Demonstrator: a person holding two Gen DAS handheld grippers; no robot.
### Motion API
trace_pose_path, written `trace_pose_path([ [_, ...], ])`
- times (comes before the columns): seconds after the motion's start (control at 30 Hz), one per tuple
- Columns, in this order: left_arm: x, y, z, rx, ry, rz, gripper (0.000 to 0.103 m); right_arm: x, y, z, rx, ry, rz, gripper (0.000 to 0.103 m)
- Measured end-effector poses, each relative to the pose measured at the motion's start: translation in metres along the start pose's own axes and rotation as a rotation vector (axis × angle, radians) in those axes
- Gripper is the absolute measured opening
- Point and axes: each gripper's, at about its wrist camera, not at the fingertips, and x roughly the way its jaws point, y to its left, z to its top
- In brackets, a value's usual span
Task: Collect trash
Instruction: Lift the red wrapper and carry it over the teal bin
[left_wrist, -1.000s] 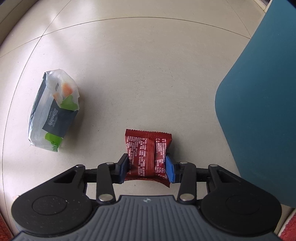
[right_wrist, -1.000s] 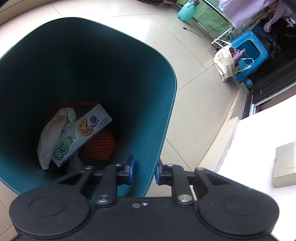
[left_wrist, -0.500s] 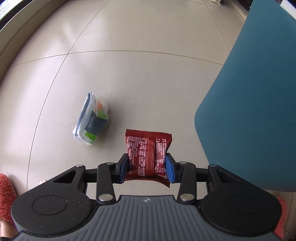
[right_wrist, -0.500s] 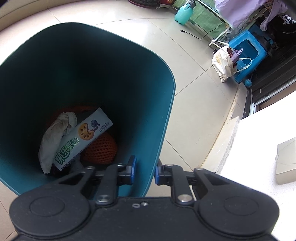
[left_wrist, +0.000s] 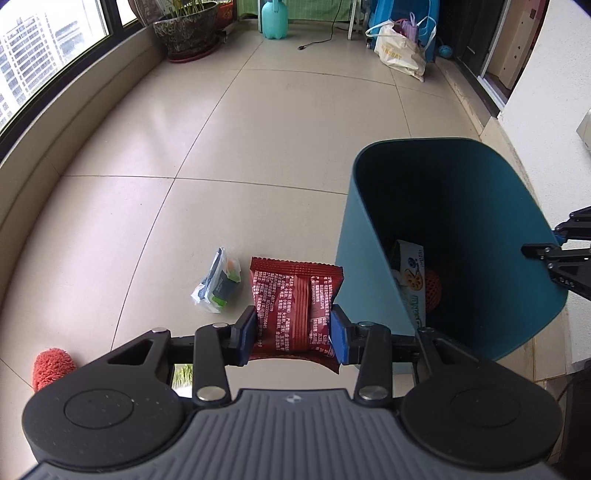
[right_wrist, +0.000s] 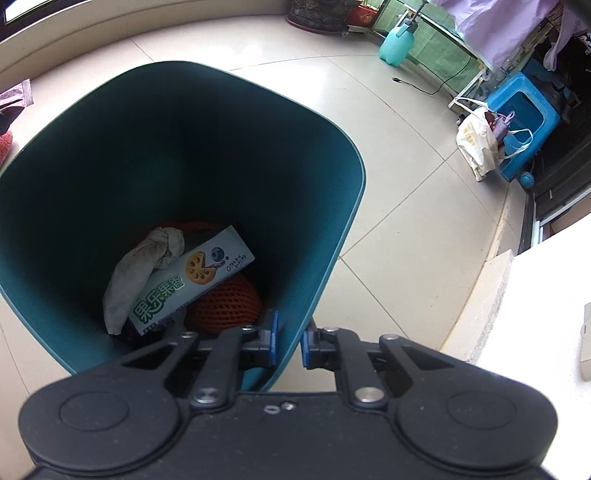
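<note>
Left gripper (left_wrist: 293, 334) carrying a red snack packet (left_wrist: 295, 302), right gripper (right_wrist: 288, 341) pinching the teal bin's (right_wrist: 332, 236) rim

In the left wrist view the packet is sitting clamped between the blue pads at lower centre, the bin (left_wrist: 369, 266) standing just right of it and a clear plastic wrapper (left_wrist: 218, 282) lying on the tiled floor (left_wrist: 258, 140) at its left. In the right wrist view the narrow jaws are squeezing the bin's near wall at bottom centre; a biscuit box (right_wrist: 192, 278), a crumpled tissue (right_wrist: 144, 266) and an orange foam net (right_wrist: 225, 304) are lying inside

"果乐果香" in green on white carton (right_wrist: 192, 280), small white print on red wrapper (left_wrist: 295, 299) unreadable
</note>
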Motion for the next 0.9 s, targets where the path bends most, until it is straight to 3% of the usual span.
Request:
trace_pose_path([
  [0.13, -0.025, -0.014, -0.001, 0.009, -0.019, -0.004, 0.040, 0.000, 0.015, 0.006, -0.041, 0.001, 0.006, 0.012],
  [0.37, -0.029, -0.038, 0.003, 0.028, -0.025, -0.024, 0.040, 0.001, 0.042, 0.012, -0.128, 0.004, 0.019, 0.014],
  [0.53, 0.000, -0.053, 0.011, 0.049, 0.016, -0.054, 0.040, 0.002, 0.042, 0.015, -0.160, -0.008, 0.036, 0.014],
  [0.9, 0.070, -0.065, 0.000, 0.063, 0.141, -0.026, 0.040, 0.005, 0.037, 0.026, -0.197, -0.064, 0.055, 0.014],
])
